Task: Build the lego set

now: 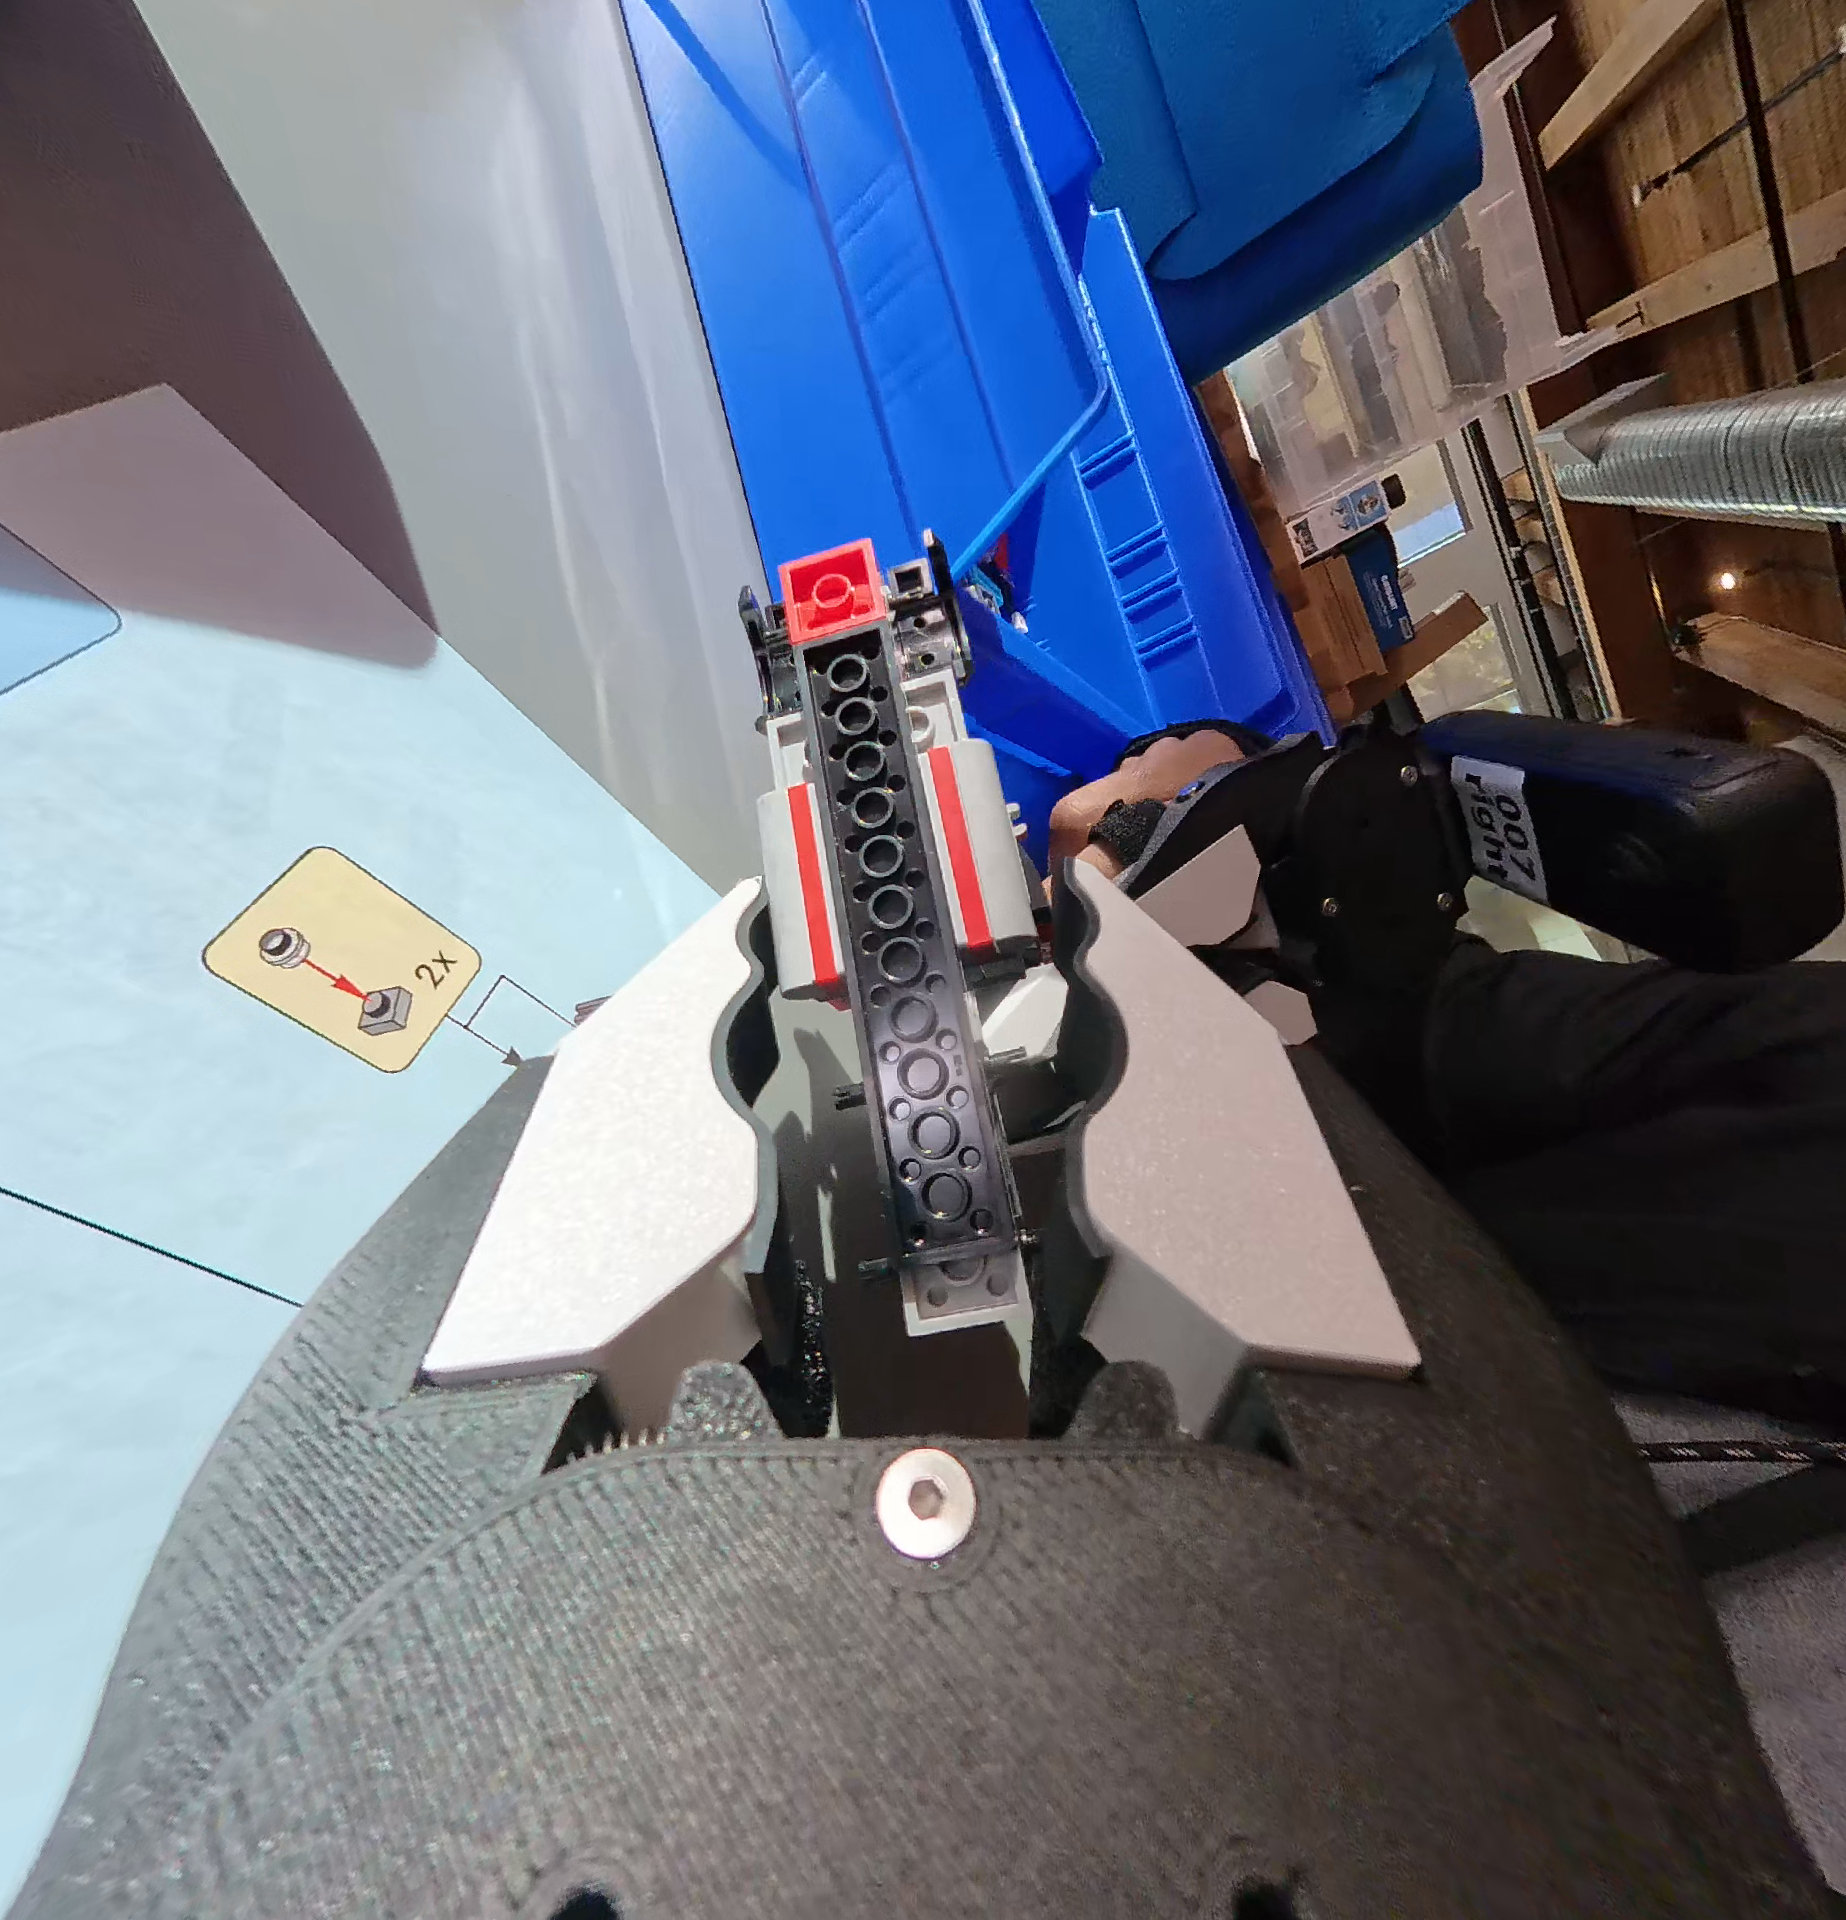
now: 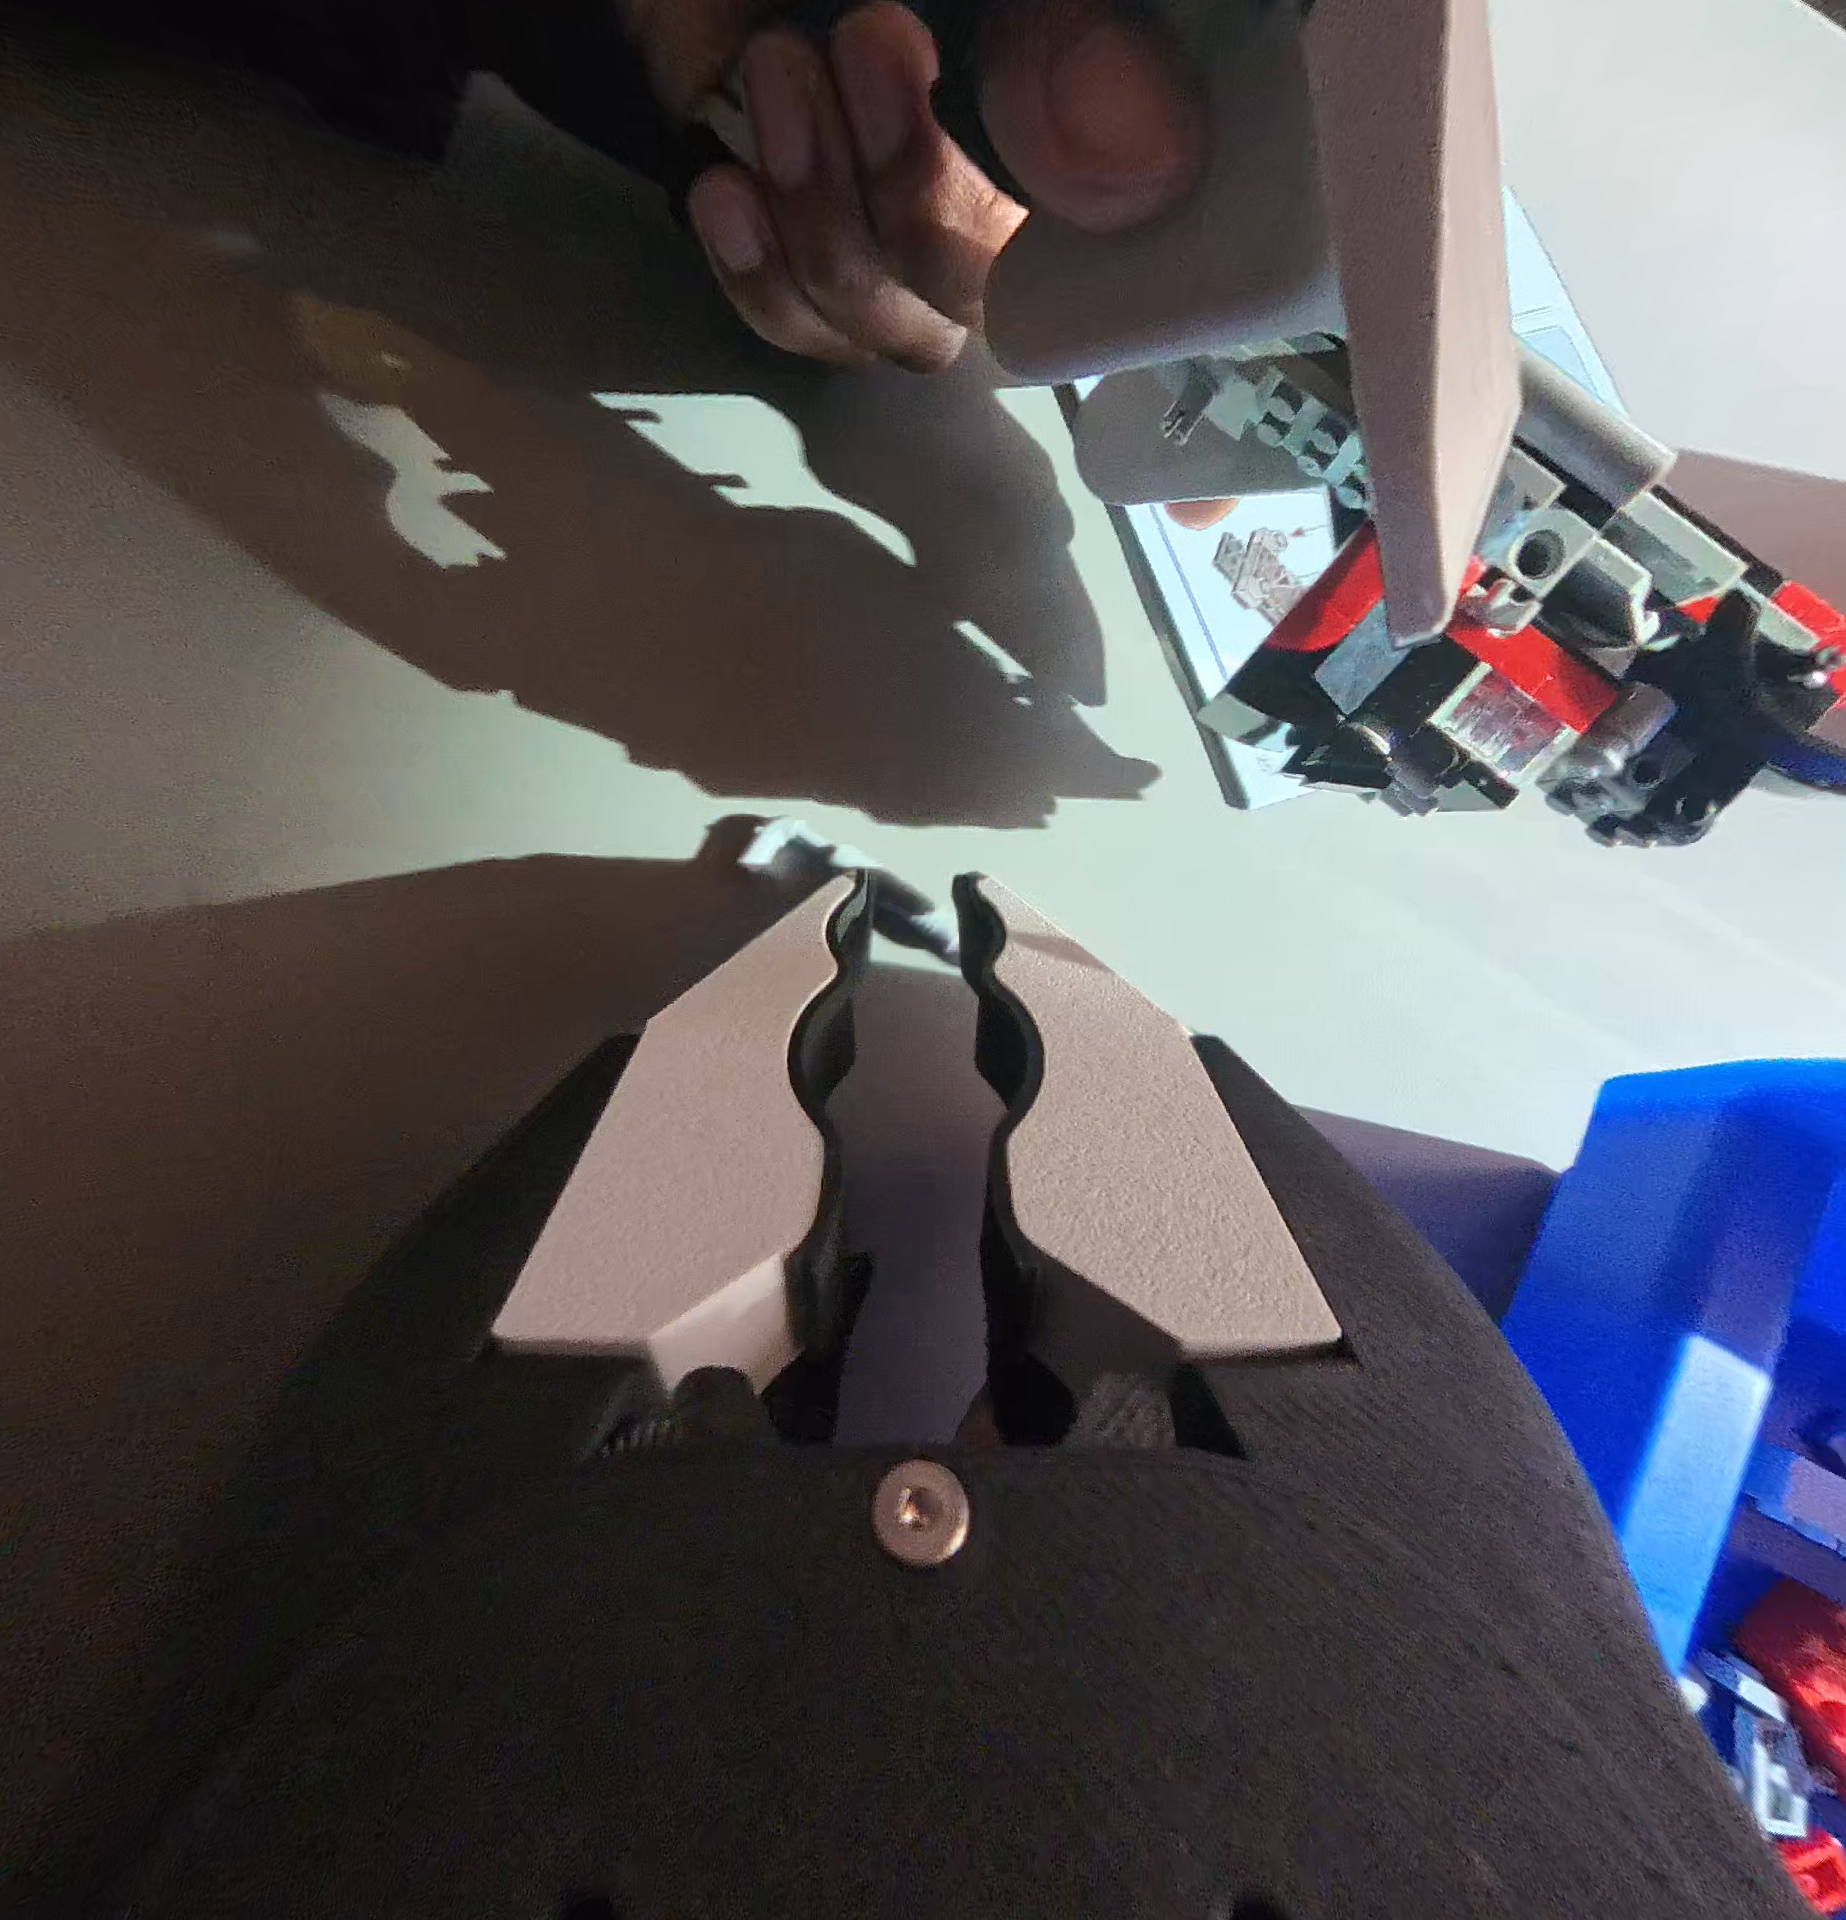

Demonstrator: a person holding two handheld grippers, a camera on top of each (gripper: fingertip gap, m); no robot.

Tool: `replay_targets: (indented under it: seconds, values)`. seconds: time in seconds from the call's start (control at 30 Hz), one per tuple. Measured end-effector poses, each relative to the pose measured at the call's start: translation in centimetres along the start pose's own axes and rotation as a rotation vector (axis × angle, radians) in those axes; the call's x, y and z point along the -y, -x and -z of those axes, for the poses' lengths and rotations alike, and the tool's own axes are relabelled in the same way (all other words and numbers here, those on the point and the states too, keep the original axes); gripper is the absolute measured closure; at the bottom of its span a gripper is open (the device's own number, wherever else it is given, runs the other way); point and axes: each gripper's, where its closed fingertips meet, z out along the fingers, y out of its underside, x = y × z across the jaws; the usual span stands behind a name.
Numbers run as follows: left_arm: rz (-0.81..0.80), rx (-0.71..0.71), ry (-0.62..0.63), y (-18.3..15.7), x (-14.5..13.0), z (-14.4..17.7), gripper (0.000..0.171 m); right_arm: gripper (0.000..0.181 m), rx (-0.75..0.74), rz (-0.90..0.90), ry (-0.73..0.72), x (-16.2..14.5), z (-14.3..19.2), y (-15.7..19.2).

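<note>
Black printed housing with a steel screw fills the bottom of the left wrist view, and from it the left hand-held gripper reaches forward with its grey fingers set moderately wide around a part-built lego model. That model lies lengthwise between them: a long black plate with its underside tubes showing, grey and red blocks on either flank, a red brick at the far tip. Whether the pads actually press on it cannot be told. An instruction booklet lies open on the white counter to the left, and blue plastic bins stand behind.

From the right wrist view, the right hand-held gripper hovers just above the counter with only a narrow gap between its fingertips, gripping nothing; a small grey piece, blurred, lies just beyond them. At upper right the same model hangs in the other gripper over the booklet. A blue bin of loose red and grey bricks sits at lower right.
</note>
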Motion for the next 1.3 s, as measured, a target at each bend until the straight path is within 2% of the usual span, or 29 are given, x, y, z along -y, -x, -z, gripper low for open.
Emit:
replay_targets:
  seconds: [0.27, 0.5, 0.67, 0.8, 0.9, 1.3]
  values:
    - [-0.014, 0.008, 0.008, -0.1, -0.2, -0.1, 0.118, 0.166, 0.009, -0.066, 0.029, -0.3, 0.1, 1.2]
    - [-0.026, 0.013, 0.026, -0.1, -0.6, -0.4, 0.118, 0.165, 0.031, -0.2, 0.079, -1.1, 0.5, 1.8]
    - [-0.035, 0.01, 0.026, -0.2, -0.5, -0.5, 0.118, 0.151, -0.007, -0.127, 0.034, -0.7, 1.4, 1.6]
    - [-0.033, 0.014, 0.03, -0.2, -0.7, -0.5, 0.118, 0.15, 0.007, -0.042, -0.055, 0.6, 1.8, 2.5]
    - [-0.033, 0.007, 0.031, -0.3, -0.6, -0.6, 0.118, 0.15, 0.014, 0.007, -0.051, 0.6, 1.3, 3.1]
    - [-0.027, 0.004, 0.045, -0.2, -1.0, -0.7, 0.118, 0.146, 0.022, -0.028, -0.041, -0.4, 0.4, 3.2]
